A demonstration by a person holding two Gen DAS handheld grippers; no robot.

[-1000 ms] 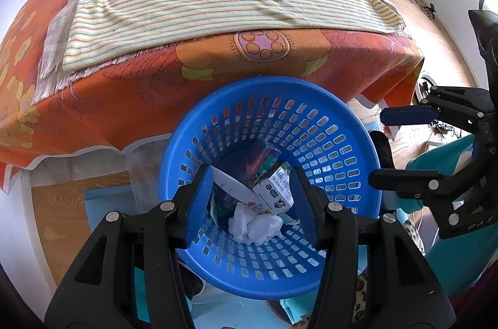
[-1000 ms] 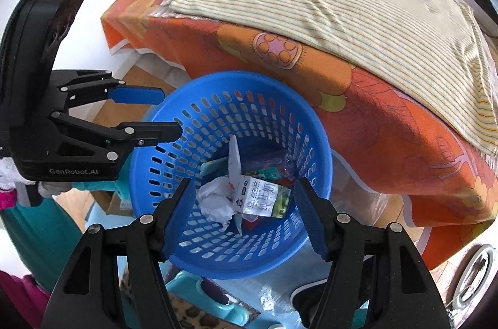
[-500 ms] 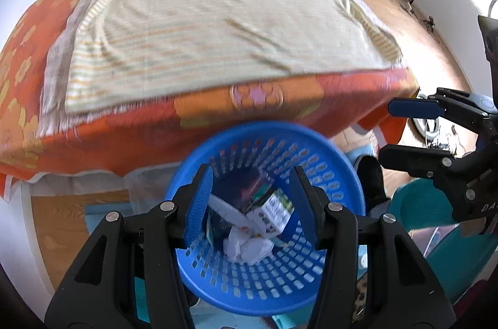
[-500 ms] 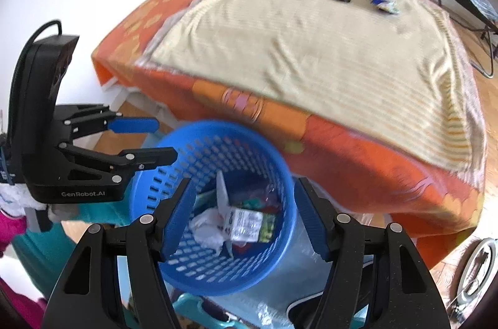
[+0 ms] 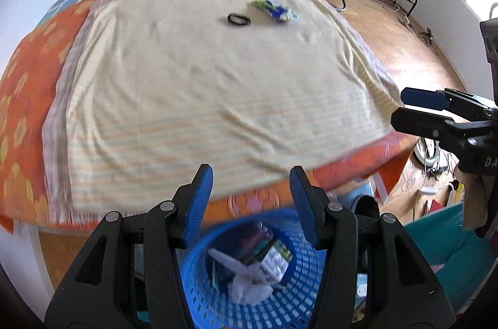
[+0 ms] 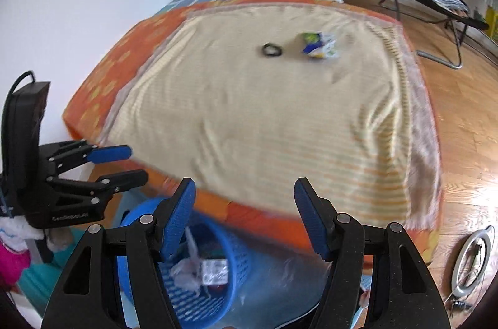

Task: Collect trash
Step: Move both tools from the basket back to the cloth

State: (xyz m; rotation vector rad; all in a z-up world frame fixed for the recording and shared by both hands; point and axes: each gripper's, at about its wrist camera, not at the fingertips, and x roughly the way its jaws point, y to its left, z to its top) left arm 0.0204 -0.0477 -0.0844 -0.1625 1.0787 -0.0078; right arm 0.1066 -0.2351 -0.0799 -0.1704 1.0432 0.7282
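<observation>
Both claws, left gripper [image 5: 251, 189] and right gripper [image 6: 245, 204], gape empty. Green-blue wrapper [image 5: 273, 9] lies lengthwise across the bed [image 5: 202, 86]; blue basket [image 5: 298, 279] holds crumpled tissue [image 5: 246, 288] and packets.

Wrist cameras, two: each angled down over the bed [image 5: 218, 99] near its foot; shared: bed, blue basket [image 6: 236, 276] below.

Right gripper [image 6: 244, 204] gapes empty above blue basket [image 6: 236, 254]; wrapper [image 6: 319, 45] lies on bed [image 6: 264, 117]
</observation>
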